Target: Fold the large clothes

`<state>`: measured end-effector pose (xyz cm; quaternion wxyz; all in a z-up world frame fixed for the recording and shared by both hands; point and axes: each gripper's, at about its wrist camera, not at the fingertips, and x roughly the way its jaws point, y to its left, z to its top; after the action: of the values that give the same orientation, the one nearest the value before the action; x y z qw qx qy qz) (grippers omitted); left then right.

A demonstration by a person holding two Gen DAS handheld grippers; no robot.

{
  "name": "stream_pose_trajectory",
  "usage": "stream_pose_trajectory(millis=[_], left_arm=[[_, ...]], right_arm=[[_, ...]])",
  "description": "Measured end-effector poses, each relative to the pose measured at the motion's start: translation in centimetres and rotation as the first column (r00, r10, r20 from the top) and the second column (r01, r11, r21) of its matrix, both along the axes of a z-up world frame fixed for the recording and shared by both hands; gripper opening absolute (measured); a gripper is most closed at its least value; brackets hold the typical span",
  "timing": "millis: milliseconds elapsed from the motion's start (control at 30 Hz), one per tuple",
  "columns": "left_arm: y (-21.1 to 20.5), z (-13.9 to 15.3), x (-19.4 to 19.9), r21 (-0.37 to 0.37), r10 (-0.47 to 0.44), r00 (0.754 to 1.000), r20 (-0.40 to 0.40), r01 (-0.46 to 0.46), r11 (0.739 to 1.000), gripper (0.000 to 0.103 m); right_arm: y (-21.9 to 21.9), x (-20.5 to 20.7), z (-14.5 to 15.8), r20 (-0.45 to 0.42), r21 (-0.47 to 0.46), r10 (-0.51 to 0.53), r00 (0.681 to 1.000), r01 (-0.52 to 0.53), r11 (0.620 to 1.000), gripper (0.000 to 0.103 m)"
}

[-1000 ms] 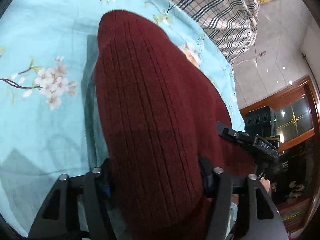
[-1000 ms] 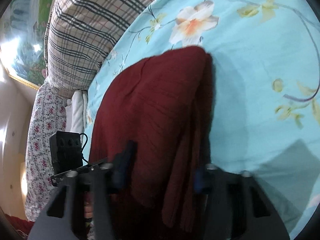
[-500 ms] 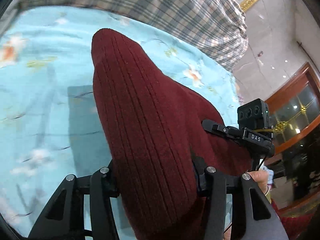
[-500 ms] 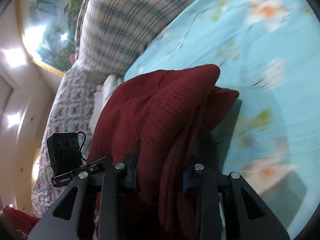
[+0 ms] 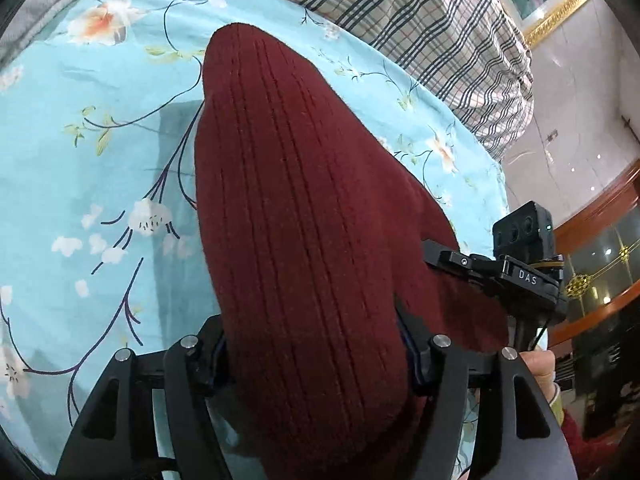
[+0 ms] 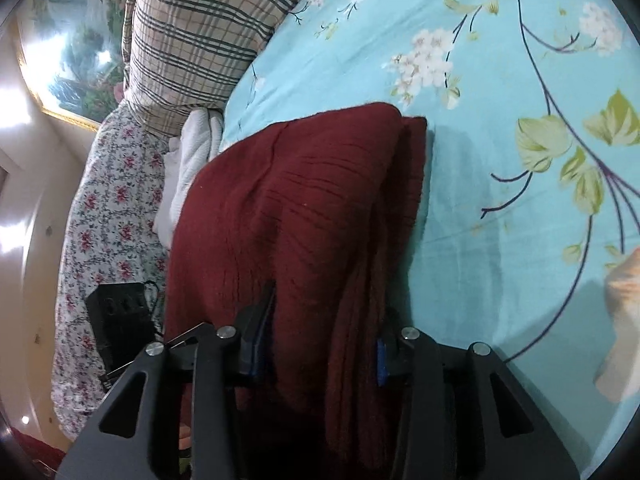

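A dark red ribbed knit sweater (image 5: 300,200) is folded into a thick bundle over the light blue floral bed sheet (image 5: 80,160). It bulges out between the fingers of my left gripper (image 5: 316,352), whose pads press its sides while the jaws are opening. In the right wrist view the same sweater (image 6: 304,200) shows several stacked layers along its right edge. My right gripper (image 6: 320,336) holds that end, pads against the cloth, jaws also opening. Each gripper shows in the other's view: the right one (image 5: 520,276), the left one (image 6: 120,312).
A plaid pillow (image 5: 440,32) lies along the far side of the bed, also in the right wrist view (image 6: 192,40). A red-flowered cover (image 6: 108,208) and white cloth (image 6: 188,168) sit beside it. The sheet (image 6: 520,80) stretches right. A person's hand (image 5: 540,368) grips the right handle.
Both grippers carried the sweater across the bed toward the plaid pillow. Their jaws narrowed on the bundle half a second ago and stand wider now.
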<state>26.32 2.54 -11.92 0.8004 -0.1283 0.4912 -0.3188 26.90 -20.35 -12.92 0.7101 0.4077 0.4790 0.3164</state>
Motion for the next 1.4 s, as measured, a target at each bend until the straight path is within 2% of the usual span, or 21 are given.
stream_pose_trajectory(millis=[100,200,267,433,533,633,700,733,767,800,833,900,933,967,1000,1067,1100,1133,1200,1333,1400], left_arm=[[0.2,0.0,0.0,-0.009,-0.002,1.0,-0.009,0.002,1.0,0.066],[0.7,0.2,0.3,-0.007,0.004,1.0,-0.022,-0.004,1.0,0.068],[1.6,0.8,-0.1,0.001,0.02,1.0,-0.015,-0.02,1.0,0.068],[3.9,4.6,-2.5,0.045,0.086,0.99,0.112,-0.091,0.995,0.066],[5.3,6.4,-4.0,0.007,0.101,0.98,0.172,-0.104,0.995,0.063],[5.0,8.1,-5.9,-0.057,0.006,0.971,0.238,0.007,0.998,0.047],[4.1,8.3,-7.0,-0.054,-0.071,0.962,0.264,0.088,0.995,0.04],[3.5,8.0,-7.5,-0.038,-0.113,0.957,0.266,0.127,0.991,0.037],[3.0,7.5,-7.7,-0.024,-0.147,0.955,0.256,0.158,0.987,0.034],[2.6,6.9,-7.8,-0.016,-0.176,0.955,0.239,0.185,0.983,0.033],[2.1,5.8,-7.8,-0.003,-0.201,0.957,0.21,0.206,0.979,0.033],[1.5,3.4,-7.5,0.018,-0.214,0.966,0.144,0.213,0.977,0.028],[1.4,2.7,-7.3,0.032,-0.205,0.97,0.128,0.203,0.979,0.02],[1.4,1.8,-7.2,0.035,-0.192,0.975,0.112,0.189,0.981,0.014],[1.8,1.3,-7.1,0.001,-0.182,0.978,0.103,0.182,0.983,0.015],[2.3,1.0,-7.0,-0.029,-0.164,0.982,0.097,0.167,0.985,0.014],[2.6,0.7,-6.8,-0.045,-0.158,0.983,0.093,0.163,0.986,0.013],[2.6,0.5,-6.8,-0.048,-0.155,0.983,0.094,0.16,0.986,0.011],[2.8,0.1,-7.2,-0.036,-0.16,0.981,0.112,0.165,0.986,0.01],[2.9,0.0,-7.6,-0.024,-0.15,0.98,0.127,0.155,0.988,0.009],[2.5,0.4,-7.4,-0.015,-0.147,0.981,0.123,0.15,0.989,0.009]], right_arm=[[0.1,-0.2,0.3,-0.002,-0.017,-0.004,1.0,0.004,1.0,0.044],[-0.2,-0.6,1.1,0.013,-0.077,-0.012,1.0,0.013,0.997,0.05],[-0.8,-0.8,1.8,0.025,-0.115,-0.042,0.999,0.044,0.992,0.051],[-3.3,-1.3,5.6,0.131,-0.179,-0.129,0.983,0.151,0.972,0.05],[-3.3,-1.3,7.5,0.182,-0.167,-0.129,0.975,0.16,0.973,0.05],[-0.9,-0.8,9.1,0.222,-0.101,-0.05,0.974,0.074,0.992,0.05],[1.8,-0.1,9.8,0.241,-0.077,0.029,0.97,-0.011,0.997,0.045],[3.1,0.2,10.1,0.249,-0.065,0.064,0.966,-0.049,0.997,0.039],[4.7,0.7,10.5,0.262,-0.058,0.104,0.959,-0.092,0.994,0.038],[6.2,1.2,10.7,0.255,-0.047,0.085,0.963,-0.076,0.996,0.038],[7.8,2.3,10.8,0.255,-0.025,0.128,0.959,-0.126,0.992,0.035],[10.1,3.5,10.7,0.241,0.012,0.177,0.954,-0.185,0.983,0.034],[11.5,4.5,10.2,0.222,0.024,0.211,0.952,-0.222,0.975,0.033],[12.4,4.9,9.9,0.211,0.008,0.223,0.952,-0.23,0.973,0.033],[13.1,5.5,9.3,0.196,-0.026,0.234,0.952,-0.233,0.972,0.032],[13.9,6.7,7.2,0.139,-0.097,0.239,0.961,-0.227,0.969,0.014],[13.9,7.2,6.1,0.106,-0.132,0.231,0.967,-0.217,0.967,0.0],[13.9,7.7,4.9,0.077,-0.14,0.218,0.973,-0.206,0.968,0.0],[13.4,8.2,3.6,0.079,-0.073,0.193,0.978,-0.187,0.98,0.0],[14.0,8.1,4.0,0.098,-0.145,0.199,0.975,-0.184,0.972,0.0],[14.2,8.4,3.9,0.089,-0.134,0.191,0.977,-0.179,0.975,0.0]])
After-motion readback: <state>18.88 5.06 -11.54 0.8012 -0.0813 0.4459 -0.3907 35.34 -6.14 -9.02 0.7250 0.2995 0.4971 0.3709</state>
